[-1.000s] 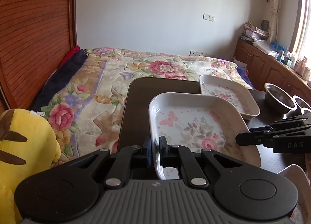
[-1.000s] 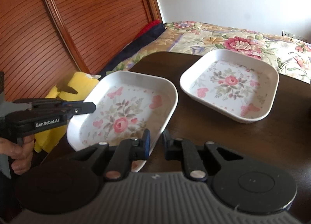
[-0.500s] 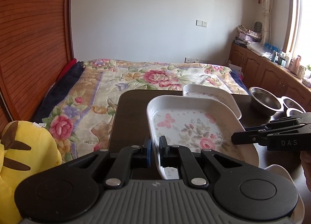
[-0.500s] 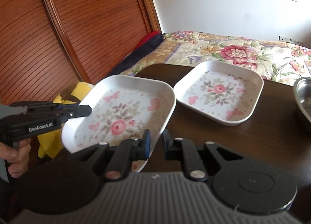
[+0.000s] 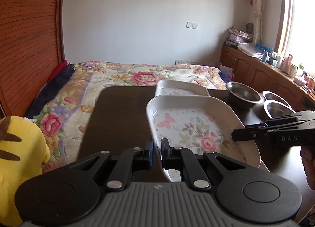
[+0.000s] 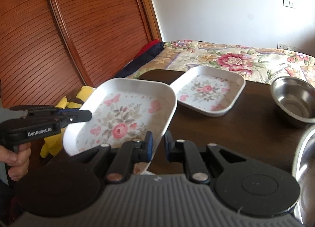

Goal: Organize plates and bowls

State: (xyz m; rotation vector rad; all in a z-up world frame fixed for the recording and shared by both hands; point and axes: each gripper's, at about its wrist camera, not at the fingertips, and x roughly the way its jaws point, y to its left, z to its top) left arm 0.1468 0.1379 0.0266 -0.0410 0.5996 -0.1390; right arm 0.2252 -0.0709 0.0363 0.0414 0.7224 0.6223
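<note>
- Beyond the table's far edge lies one bed (image 5: 141, 77) under a flowered quilt, the biggest thing here, with one wall of slatted wooden doors (image 6: 59, 39) along its side.
- One dark wooden table (image 5: 118, 112) carries all the dishes.
- One yellow plush toy (image 5: 17, 148) sits off the table's near left corner.
- I count two square white plates with a rose and butterfly print. The held plate (image 6: 126, 112) is off the table, tilted, with its far corner overlapping the near edge of the other in the right wrist view. The resting plate (image 6: 208, 91) lies flat on the tabletop toward the bed.
- I count three steel bowls in the left wrist view: one far bowl (image 5: 243, 94) just right of the resting plate, and a pair of bowls (image 5: 275, 102) nearer the right edge, side by side.
- My left gripper (image 5: 156, 154) is clamped on the held plate's near left rim, one pad either side of the wall.
- My right gripper (image 6: 157, 146) is clamped on the same plate's opposite rim, the edge pinched between its pads.
- One hand (image 6: 16, 158) shows at the left gripper's handle; part of another hand (image 5: 309, 160) shows under the right one.
</note>
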